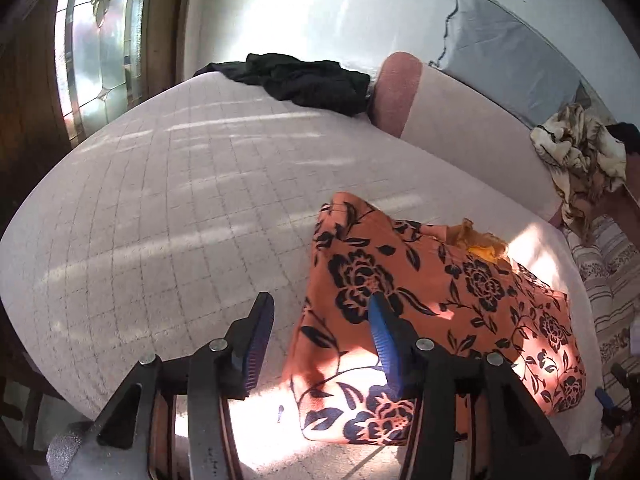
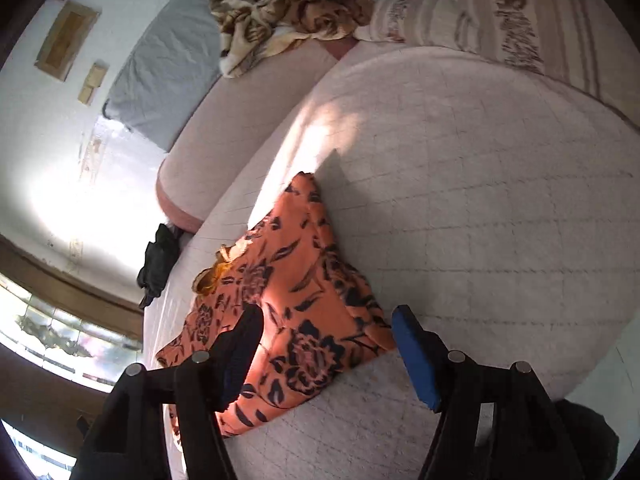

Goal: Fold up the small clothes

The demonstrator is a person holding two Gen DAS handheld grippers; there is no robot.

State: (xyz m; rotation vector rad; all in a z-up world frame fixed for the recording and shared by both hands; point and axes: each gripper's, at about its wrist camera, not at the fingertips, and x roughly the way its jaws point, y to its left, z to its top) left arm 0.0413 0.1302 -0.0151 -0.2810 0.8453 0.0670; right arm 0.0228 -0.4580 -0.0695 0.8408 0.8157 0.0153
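An orange garment with a black flower print [image 1: 432, 312] lies in a folded heap on the pale quilted bed cover [image 1: 168, 208]. It also shows in the right wrist view [image 2: 296, 312]. My left gripper [image 1: 320, 308] is open and empty, just above the garment's left edge. My right gripper [image 2: 328, 316] is open and empty, above the garment's near corner. A yellow-orange inner piece [image 1: 480, 244] sticks out at the garment's far side.
A black garment [image 1: 304, 80] lies at the far edge of the bed. A pink bolster [image 1: 396, 92] and a grey pillow [image 1: 508, 60] lie along the wall. A brown patterned blanket [image 2: 276, 12] and striped bedding [image 2: 500, 12] lie beside them. A window [image 1: 96, 40] is at the left.
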